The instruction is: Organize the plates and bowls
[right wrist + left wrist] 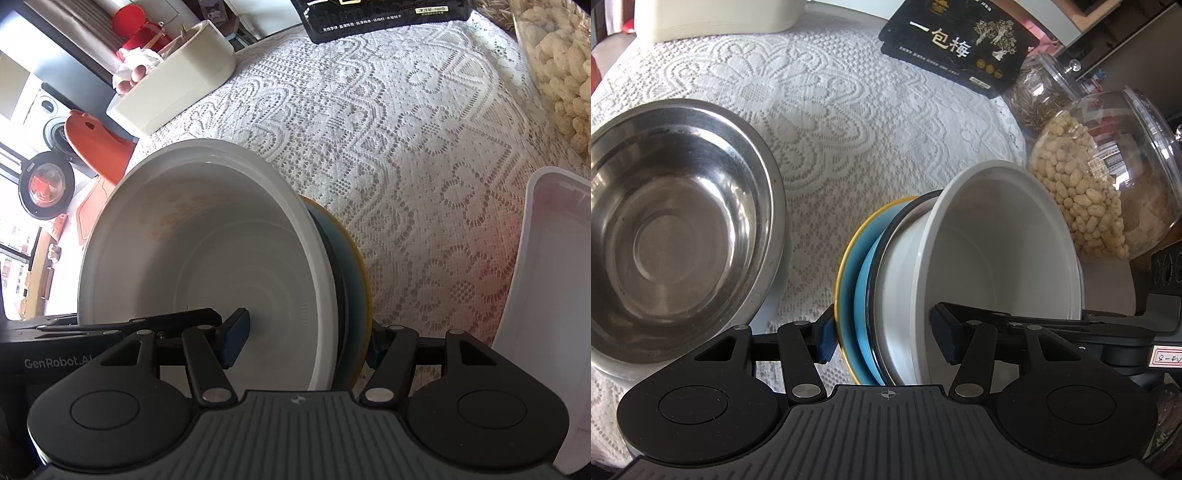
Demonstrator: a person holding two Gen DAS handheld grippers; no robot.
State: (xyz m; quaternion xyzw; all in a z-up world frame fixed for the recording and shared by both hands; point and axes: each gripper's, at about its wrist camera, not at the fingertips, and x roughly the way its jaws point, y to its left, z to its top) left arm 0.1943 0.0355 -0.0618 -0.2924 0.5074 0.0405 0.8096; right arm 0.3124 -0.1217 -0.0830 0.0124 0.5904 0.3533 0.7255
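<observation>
Both grippers, left (884, 338) and right (303, 341), clamped the tilted stack of dishes (960, 277); "GenRobot.AI" showed on one, "一包梅" on the black packet (955, 40).

The left claw (886, 341) is spread wide, one blue pad (827, 338) pressed outside and the other inside what it grips. The right claw (304, 339) mirrors it, its left pad (234, 341) inside, right finger outside.
</observation>
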